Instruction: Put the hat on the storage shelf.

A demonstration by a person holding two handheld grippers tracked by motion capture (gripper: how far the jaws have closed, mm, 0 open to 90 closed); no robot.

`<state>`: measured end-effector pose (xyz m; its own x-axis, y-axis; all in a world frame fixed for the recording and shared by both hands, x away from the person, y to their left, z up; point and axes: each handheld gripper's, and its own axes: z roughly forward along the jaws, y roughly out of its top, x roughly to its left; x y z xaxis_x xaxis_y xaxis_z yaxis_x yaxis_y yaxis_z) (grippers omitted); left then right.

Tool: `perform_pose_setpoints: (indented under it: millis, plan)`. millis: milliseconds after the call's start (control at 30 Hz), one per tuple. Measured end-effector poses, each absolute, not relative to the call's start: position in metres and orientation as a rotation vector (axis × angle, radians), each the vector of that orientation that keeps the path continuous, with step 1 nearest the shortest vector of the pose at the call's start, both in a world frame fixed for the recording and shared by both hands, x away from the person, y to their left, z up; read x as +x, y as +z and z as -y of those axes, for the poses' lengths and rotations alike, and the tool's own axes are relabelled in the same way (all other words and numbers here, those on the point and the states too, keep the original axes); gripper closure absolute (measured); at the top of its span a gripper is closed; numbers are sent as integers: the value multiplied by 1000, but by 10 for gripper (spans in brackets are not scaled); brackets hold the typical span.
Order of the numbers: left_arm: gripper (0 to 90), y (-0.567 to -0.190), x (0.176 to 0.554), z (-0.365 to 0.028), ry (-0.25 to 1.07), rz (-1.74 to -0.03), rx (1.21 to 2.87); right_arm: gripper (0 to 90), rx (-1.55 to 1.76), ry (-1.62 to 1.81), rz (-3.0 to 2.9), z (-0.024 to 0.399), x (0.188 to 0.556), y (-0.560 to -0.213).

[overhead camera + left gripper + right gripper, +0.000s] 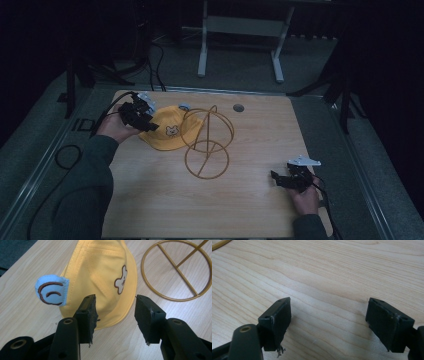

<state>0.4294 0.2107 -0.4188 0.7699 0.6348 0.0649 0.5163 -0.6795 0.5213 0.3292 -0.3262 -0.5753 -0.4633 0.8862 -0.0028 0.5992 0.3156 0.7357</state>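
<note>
Fingers (90, 312) apart, at yellow hat (100, 272) brim

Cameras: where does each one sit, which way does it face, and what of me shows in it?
High view: above your side, facing forward and down on the table; forearms, both hands.
Left gripper view: on the left gripper, facing the yellow hat and wire stand; open jaws.
Right gripper view: on the right gripper, facing bare tabletop; open jaws.
Shared: hat and stand, high and left views.
</note>
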Motion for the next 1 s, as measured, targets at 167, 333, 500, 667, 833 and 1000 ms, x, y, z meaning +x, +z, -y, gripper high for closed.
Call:
perform_pose_setpoints:
  millis: [167, 333, 500, 667, 833, 1000]
  plan:
    - [543, -420, 433, -208, 316, -861, 2492, 204, 1319, 954, -2180, 326, 329, -575]
    - [544, -419, 437, -204, 317, -860, 2492, 203, 1318, 954, -2180, 326, 329, -575]
    - [543, -419, 442, -201, 324, -854, 2494, 203, 1318, 954, -2180, 326, 329, -575]
    - [526, -418, 447, -199, 339, -857, 2502, 203, 1318, 955, -2180, 326, 329, -575]
    - [515, -416, 451, -197, 352, -856, 2503, 202, 1318, 955, -2181, 326, 329, -575]
    - [510, -414, 455, -194, 371, -856, 2504, 203, 1318, 955, -2181, 326, 329, -575]
